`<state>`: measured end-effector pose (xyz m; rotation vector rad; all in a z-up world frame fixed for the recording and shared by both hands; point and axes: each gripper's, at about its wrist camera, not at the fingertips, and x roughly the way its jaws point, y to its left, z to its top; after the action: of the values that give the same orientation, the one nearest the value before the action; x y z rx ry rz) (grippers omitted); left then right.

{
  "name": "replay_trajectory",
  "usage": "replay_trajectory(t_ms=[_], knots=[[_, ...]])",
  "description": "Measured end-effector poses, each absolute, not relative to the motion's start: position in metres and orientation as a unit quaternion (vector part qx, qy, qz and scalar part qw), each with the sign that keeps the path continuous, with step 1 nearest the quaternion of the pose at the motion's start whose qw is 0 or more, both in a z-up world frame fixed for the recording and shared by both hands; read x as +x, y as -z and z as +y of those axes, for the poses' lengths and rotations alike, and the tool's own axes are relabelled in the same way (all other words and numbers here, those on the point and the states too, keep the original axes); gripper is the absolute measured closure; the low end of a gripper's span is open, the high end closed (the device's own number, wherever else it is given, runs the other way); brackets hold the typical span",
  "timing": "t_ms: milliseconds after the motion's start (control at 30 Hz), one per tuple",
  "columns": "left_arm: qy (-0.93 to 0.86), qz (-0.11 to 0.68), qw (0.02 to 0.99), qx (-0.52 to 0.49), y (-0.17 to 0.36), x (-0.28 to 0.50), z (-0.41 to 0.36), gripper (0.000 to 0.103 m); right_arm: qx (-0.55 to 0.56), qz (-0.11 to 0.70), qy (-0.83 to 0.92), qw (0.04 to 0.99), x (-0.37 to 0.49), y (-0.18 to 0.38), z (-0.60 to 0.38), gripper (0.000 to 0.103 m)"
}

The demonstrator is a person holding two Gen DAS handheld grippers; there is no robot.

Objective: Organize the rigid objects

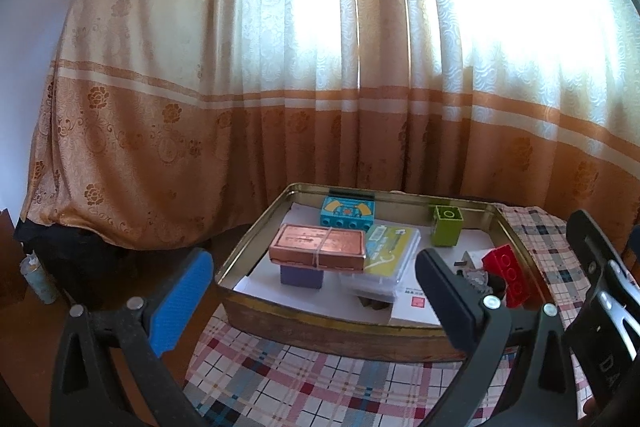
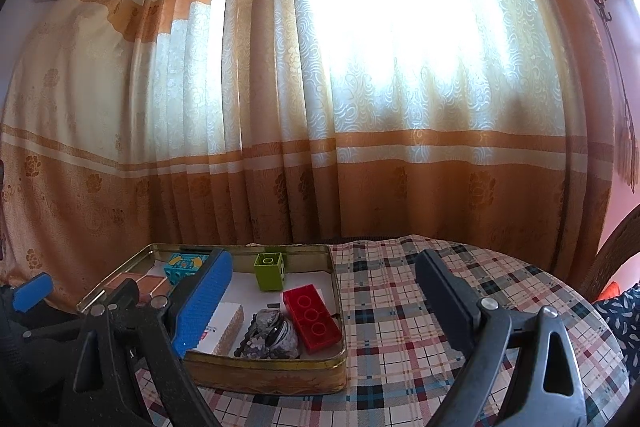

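Observation:
A shallow gold tin tray (image 1: 256, 223) (image 2: 336, 291) stands on the checked tablecloth. It holds a copper-coloured box (image 1: 318, 247) on a purple block (image 1: 302, 277), a blue printed brick (image 1: 348, 213) (image 2: 185, 266), a green brick (image 1: 446, 225) (image 2: 270, 271), a red brick (image 1: 508, 279) (image 2: 312, 317), a clear case with a yellow card (image 1: 386, 255), a white box (image 2: 224, 327) and a dark patterned object (image 2: 272, 337). My left gripper (image 1: 316, 301) is open and empty before the tray. My right gripper (image 2: 320, 311) is open and empty, its fingers either side of the tray's right end.
The round table (image 2: 460, 307) has a plaid cloth, bare to the right of the tray. An orange and cream curtain (image 1: 320, 87) hangs close behind. The right gripper's body (image 1: 600, 287) shows at the right of the left wrist view. A chair back (image 2: 620, 247) stands at far right.

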<state>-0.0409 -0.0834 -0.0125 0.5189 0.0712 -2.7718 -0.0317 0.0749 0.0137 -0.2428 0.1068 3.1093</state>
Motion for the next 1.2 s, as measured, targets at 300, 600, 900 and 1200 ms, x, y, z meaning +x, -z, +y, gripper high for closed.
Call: replay_trajectory(t_ms=[300, 600, 900, 1200], knots=[[0.969, 0.021, 0.159, 0.189, 0.0139, -0.0429, -0.0829, 0.000, -0.081, 0.032, -0.996, 0.012, -0.0329, -0.0141, 0.0743, 0.008], [0.967, 0.022, 0.162, 0.193, 0.0144, -0.0450, -0.0841, 0.000, -0.083, 0.030, -0.996, 0.012, -0.0336, -0.0140, 0.0741, 0.008], [0.966, 0.017, 0.160, 0.201, 0.0169, -0.0476, -0.0830, 0.000, -0.089, 0.028, -0.996, 0.012, -0.0353, -0.0145, 0.0740, 0.008], [0.966, 0.014, 0.161, 0.202, 0.0173, -0.0459, -0.0795, 0.001, -0.092, 0.030, -0.995, 0.012, -0.0358, -0.0133, 0.0742, 0.008]])
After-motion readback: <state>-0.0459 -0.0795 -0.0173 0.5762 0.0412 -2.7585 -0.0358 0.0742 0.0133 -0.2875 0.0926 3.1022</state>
